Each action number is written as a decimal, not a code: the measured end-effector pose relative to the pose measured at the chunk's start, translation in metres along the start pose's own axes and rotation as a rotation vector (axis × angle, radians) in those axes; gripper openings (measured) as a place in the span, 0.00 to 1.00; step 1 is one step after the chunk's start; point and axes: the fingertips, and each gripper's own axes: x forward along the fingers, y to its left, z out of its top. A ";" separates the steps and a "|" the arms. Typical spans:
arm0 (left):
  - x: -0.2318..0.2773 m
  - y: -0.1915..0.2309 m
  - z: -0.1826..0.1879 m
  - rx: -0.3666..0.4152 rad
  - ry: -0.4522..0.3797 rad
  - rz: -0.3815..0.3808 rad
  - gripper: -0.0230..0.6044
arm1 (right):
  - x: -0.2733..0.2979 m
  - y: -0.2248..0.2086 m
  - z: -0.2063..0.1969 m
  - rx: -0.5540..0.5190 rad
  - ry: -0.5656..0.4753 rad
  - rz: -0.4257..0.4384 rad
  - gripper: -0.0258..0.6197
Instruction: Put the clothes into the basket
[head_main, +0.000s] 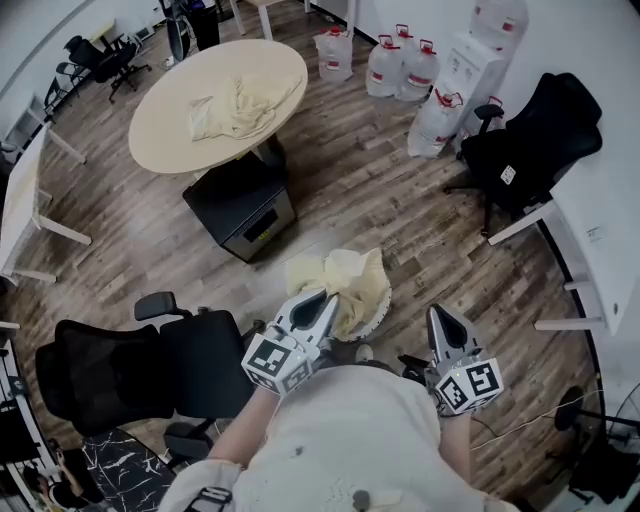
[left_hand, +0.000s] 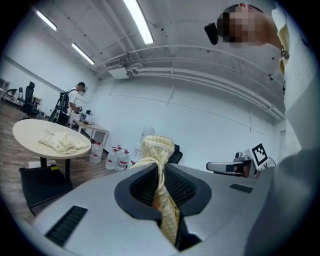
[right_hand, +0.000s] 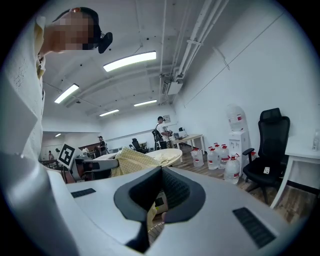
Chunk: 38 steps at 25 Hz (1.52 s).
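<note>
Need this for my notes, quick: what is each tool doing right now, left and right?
Left tool: closed on the yellow checked cloth.
Right tool: closed, nothing between its jaws.

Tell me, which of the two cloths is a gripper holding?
The yellow checked cloth close to the person, pinched in the left gripper. The paler cloth lies loose on the round table, with no gripper near it.
</note>
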 end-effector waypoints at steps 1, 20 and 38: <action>0.000 0.004 0.000 -0.004 0.005 -0.009 0.12 | 0.001 0.000 0.000 0.002 -0.004 -0.014 0.05; 0.060 0.011 -0.049 -0.020 0.146 -0.115 0.12 | 0.016 -0.042 -0.015 0.021 0.027 -0.086 0.05; 0.146 -0.015 -0.134 -0.060 0.244 -0.001 0.12 | 0.013 -0.136 -0.049 0.061 0.136 0.033 0.05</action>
